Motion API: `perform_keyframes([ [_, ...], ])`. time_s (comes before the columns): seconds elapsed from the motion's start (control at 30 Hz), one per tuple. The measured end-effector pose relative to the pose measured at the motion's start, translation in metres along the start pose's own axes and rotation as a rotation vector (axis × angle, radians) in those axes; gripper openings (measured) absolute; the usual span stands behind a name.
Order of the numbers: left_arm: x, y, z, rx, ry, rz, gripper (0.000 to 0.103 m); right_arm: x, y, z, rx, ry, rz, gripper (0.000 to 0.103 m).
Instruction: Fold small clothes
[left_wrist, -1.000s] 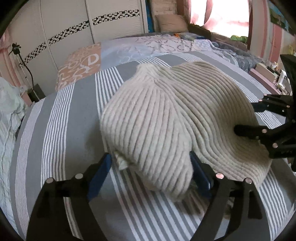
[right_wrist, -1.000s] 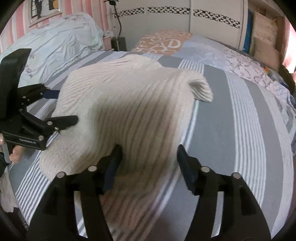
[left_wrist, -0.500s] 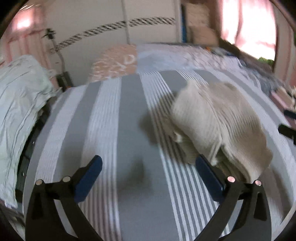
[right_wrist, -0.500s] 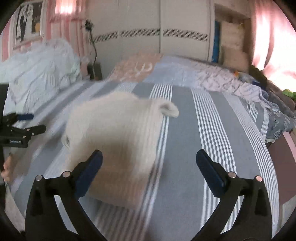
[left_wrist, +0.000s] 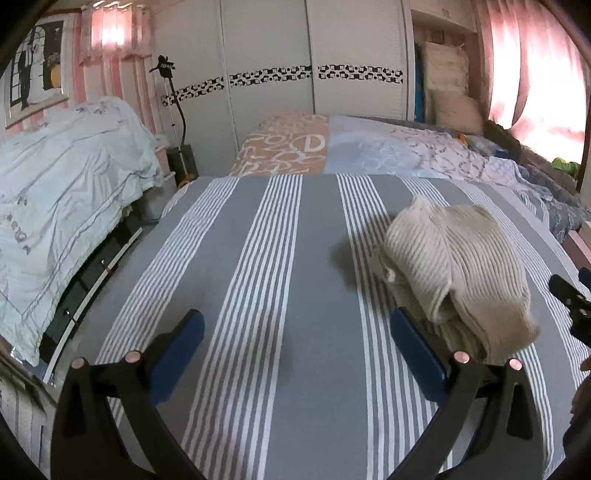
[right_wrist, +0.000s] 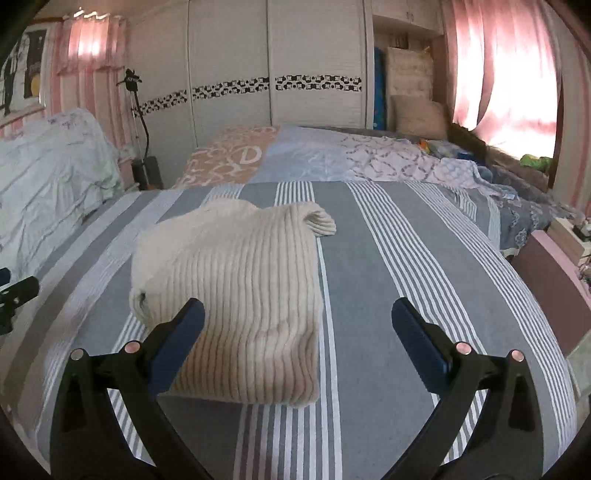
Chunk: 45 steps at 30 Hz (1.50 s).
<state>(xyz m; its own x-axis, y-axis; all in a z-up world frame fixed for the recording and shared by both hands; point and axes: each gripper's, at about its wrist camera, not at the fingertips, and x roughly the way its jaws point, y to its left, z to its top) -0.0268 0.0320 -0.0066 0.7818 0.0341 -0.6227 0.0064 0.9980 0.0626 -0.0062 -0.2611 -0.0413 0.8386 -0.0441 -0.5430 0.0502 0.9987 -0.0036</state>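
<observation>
A cream ribbed knit garment (left_wrist: 454, 269) lies folded in a compact bundle on the grey-and-white striped bed cover (left_wrist: 273, 258). In the right wrist view the same garment (right_wrist: 240, 291) sits left of centre, one rolled corner sticking up at its far end. My left gripper (left_wrist: 295, 336) is open and empty above the cover, with the bundle by its right finger. My right gripper (right_wrist: 297, 326) is open too, holding nothing, its left finger in front of the bundle's near edge. Each gripper's tip shows at the edge of the other's view.
Patterned pillows and a quilt (left_wrist: 332, 147) lie at the head of the bed. A pale blue duvet (left_wrist: 55, 192) is heaped on the left. A white wardrobe (right_wrist: 273, 62) fills the back wall. Pink curtains (right_wrist: 506, 74) and a bedside ledge (right_wrist: 554, 280) are on the right.
Both grippers have let go of the garment, opened wide and drawn back from it. The garment, spread and lifted a second ago, now lies folded on the bed.
</observation>
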Motion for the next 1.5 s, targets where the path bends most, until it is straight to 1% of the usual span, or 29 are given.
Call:
perform_keyframes([
  [0.03, -0.001, 0.000, -0.002, -0.005, 0.006, -0.016, 0.101, -0.002, 0.001, -0.001, -0.001, -0.006, 0.002, 0.100],
  [0.1, -0.002, -0.002, -0.003, -0.007, 0.010, -0.014, 0.101, -0.006, 0.002, 0.000, 0.000, -0.017, 0.001, 0.100],
  [0.2, -0.011, -0.003, -0.002, -0.006, -0.012, -0.003, 0.101, -0.015, 0.003, 0.003, 0.004, -0.033, -0.019, 0.100],
  [0.3, -0.020, -0.004, -0.001, 0.005, -0.029, -0.024, 0.101, -0.029, 0.005, 0.004, 0.005, -0.050, -0.031, 0.100],
  [0.4, -0.034, -0.007, 0.003, 0.021, -0.070, -0.021, 0.101, -0.044, 0.010, 0.006, -0.009, -0.064, -0.045, 0.100],
  [0.47, -0.044, -0.010, 0.008, 0.033, -0.112, -0.004, 0.101, -0.053, 0.012, 0.007, -0.007, -0.079, -0.052, 0.100],
  [0.57, -0.052, -0.012, 0.012, 0.036, -0.149, 0.012, 0.101, -0.068, 0.013, 0.008, 0.007, -0.091, -0.059, 0.100],
  [0.67, -0.052, -0.013, 0.014, 0.027, -0.149, 0.008, 0.101, -0.078, 0.017, 0.007, 0.006, -0.103, -0.054, 0.100],
  [0.8, -0.051, -0.011, 0.014, -0.004, -0.121, -0.019, 0.101, -0.089, 0.021, 0.006, -0.009, -0.137, -0.093, 0.100],
  [0.93, -0.047, -0.013, 0.013, 0.001, -0.104, -0.011, 0.101, -0.093, 0.021, 0.007, -0.002, -0.153, -0.102, 0.100],
  [1.27, -0.048, -0.017, 0.008, 0.011, -0.118, -0.012, 0.101, -0.084, 0.017, 0.002, 0.014, -0.123, -0.104, 0.100],
  [1.5, -0.043, -0.014, 0.006, -0.003, -0.096, -0.016, 0.101, -0.082, 0.018, 0.003, 0.012, -0.122, -0.104, 0.100],
])
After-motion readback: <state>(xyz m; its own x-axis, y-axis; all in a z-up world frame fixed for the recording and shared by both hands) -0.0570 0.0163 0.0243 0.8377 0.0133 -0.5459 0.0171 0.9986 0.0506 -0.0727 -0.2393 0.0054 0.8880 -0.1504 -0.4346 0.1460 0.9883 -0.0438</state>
